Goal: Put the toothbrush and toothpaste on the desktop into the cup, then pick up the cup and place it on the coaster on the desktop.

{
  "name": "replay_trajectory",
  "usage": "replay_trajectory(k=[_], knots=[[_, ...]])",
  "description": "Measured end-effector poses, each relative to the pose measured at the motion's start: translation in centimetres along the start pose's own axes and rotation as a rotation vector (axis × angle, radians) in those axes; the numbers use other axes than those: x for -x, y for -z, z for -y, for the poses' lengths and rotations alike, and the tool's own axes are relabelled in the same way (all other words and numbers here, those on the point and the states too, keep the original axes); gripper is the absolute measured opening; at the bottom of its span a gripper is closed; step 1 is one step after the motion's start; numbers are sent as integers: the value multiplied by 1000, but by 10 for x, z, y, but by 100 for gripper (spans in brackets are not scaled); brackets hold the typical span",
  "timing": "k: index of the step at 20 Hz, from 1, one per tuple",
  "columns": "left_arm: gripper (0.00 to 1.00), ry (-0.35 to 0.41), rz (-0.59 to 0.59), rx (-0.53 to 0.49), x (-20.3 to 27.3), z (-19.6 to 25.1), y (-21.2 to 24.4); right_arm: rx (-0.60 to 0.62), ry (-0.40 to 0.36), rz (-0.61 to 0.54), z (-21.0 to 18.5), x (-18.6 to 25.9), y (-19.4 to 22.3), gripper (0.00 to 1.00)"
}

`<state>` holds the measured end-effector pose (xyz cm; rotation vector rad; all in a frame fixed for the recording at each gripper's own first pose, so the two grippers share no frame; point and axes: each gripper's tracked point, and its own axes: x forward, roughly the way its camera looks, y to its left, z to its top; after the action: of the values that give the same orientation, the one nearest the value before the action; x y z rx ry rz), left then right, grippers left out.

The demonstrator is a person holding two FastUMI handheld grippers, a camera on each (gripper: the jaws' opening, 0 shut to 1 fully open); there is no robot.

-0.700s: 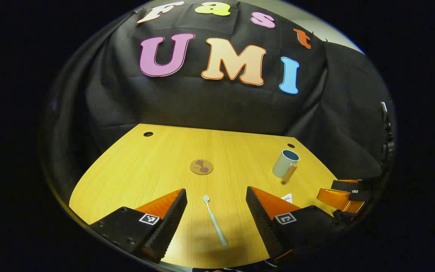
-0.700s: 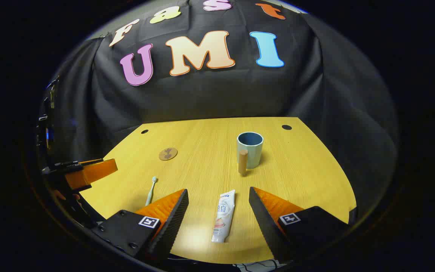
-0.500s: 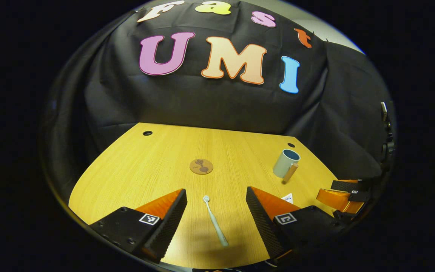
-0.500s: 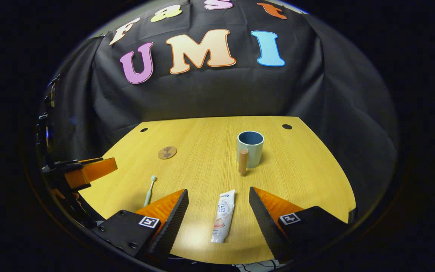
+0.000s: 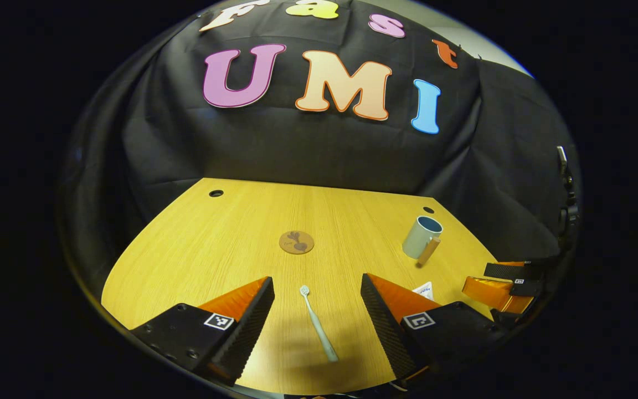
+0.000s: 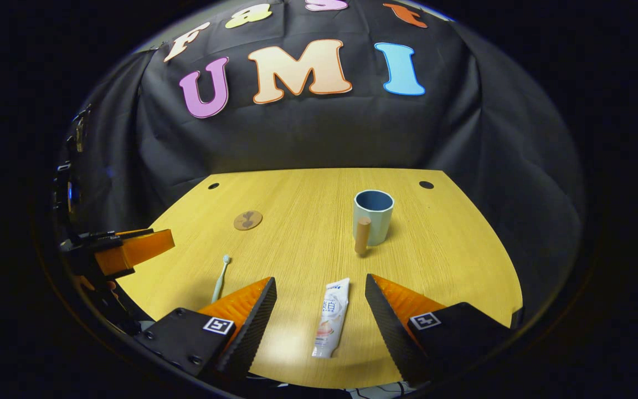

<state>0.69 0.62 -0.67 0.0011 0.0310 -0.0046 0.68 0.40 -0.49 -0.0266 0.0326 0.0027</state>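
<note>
In the left gripper view a pale toothbrush (image 5: 318,323) lies flat on the wooden desktop between the fingers of my open left gripper (image 5: 317,288), untouched. A round brown coaster (image 5: 296,242) sits beyond it, and the pale blue cup (image 5: 421,236) with a wooden handle stands far right. In the right gripper view a white toothpaste tube (image 6: 330,317) lies between the fingers of my open right gripper (image 6: 320,286). The cup (image 6: 372,216) stands upright beyond it. The toothbrush (image 6: 220,277) lies left, the coaster (image 6: 247,220) farther back, and the left gripper (image 6: 125,250) shows at the left edge.
The desktop (image 6: 308,194) has small round cable holes near its back corners. Black cloth walls close in the back and sides. In the left gripper view the right gripper (image 5: 499,285) shows at the far right, with a corner of the toothpaste tube (image 5: 423,290) beside it.
Both views have shifted slightly; the toothbrush and toothpaste sit a little nearer between the fingers. No object has moved on the desk, and both grippers stay open.
</note>
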Motion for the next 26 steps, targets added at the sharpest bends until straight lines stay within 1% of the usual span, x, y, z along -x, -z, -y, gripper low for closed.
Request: replay_trajectory(k=[1, 2, 6, 8, 9, 10, 11, 12, 13, 15, 16, 17, 18, 20, 22, 24, 25, 26], knots=[[94, -2, -6, 0, 0, -1, 2, -3, 2, -6, 1, -1, 3, 95], [94, -3, -11, 0, 1, -1, 4, -5, 3, -13, 1, -1, 5, 99], [94, -16, -17, 13, 5, -7, 10, 27, 13, -43, 1, -10, 16, 99], [94, -28, -19, 23, 6, -11, 12, 45, 26, -77, 2, -16, 24, 99], [94, -33, -19, 27, 7, -13, 12, 49, 26, -100, 3, -22, 30, 99], [94, -38, -21, 31, 7, -15, 13, 53, 23, -122, 2, -27, 35, 95], [94, -42, -22, 32, 9, -17, 15, 56, 24, -146, 2, -34, 42, 95], [94, -47, -24, 32, 10, -20, 17, 57, 27, -164, 3, -40, 47, 99], [94, -53, -27, 30, 10, -21, 19, 55, 31, -181, 4, -46, 52, 95], [94, -65, -36, 26, 11, -25, 20, 55, 30, -223, 5, -58, 62, 96], [94, -71, -38, 24, 11, -26, 22, 61, 40, -233, 8, -64, 62, 96], [94, -76, -39, 24, 12, -27, 22, 68, 51, -243, 11, -70, 65, 98], [94, -77, -41, 25, 13, -28, 22, 73, 64, -255, 14, -77, 66, 94], [94, -81, -44, 26, 13, -29, 23, 67, 76, -278, 16, -83, 69, 82], [94, -86, -46, 28, 12, -32, 23, 79, 84, -311, 18, -88, 75, 77], [94, -89, -49, 31, 12, -33, 25, 89, 93, -343, 19, -94, 83, 76], [94, -91, -50, 33, 12, -33, 24, 93, 94, -355, 19, -95, 86, 68], [94, -93, -50, 35, 12, -34, 24, 95, 99, -369, 19, -97, 88, 53]])
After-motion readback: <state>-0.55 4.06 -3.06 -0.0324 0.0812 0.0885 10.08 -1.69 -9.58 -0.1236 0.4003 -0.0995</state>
